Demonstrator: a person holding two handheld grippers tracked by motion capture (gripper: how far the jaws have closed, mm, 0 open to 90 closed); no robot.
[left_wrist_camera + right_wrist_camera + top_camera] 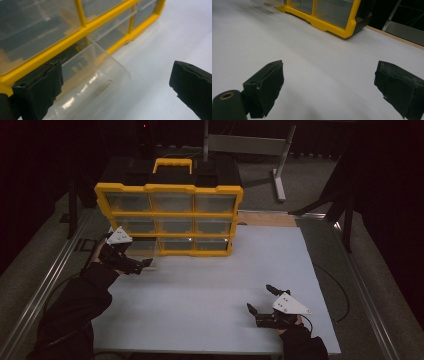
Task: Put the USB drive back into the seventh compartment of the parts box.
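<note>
A yellow-framed organiser cabinet (169, 215) with several clear drawers stands upright at the back of the white table (210, 285). Its bottom-left clear drawer (95, 80) is pulled partway out onto the table. My left gripper (145, 264) is at that drawer's front, and in the left gripper view its jaws stand wide apart. One jaw is beside the drawer's wall and the other is well clear of it, so my left gripper (115, 90) is open. My right gripper (260, 298) rests open near the table's front right, with only bare table between the jaws of the right gripper (329, 87).
The cabinet (324, 15) has a black back and a yellow carry handle (172, 164). Metal rails (50, 280) run along both sides of the table. A grey metal stand (277, 170) is behind it, and a black cable (340, 290) loops at the right edge.
</note>
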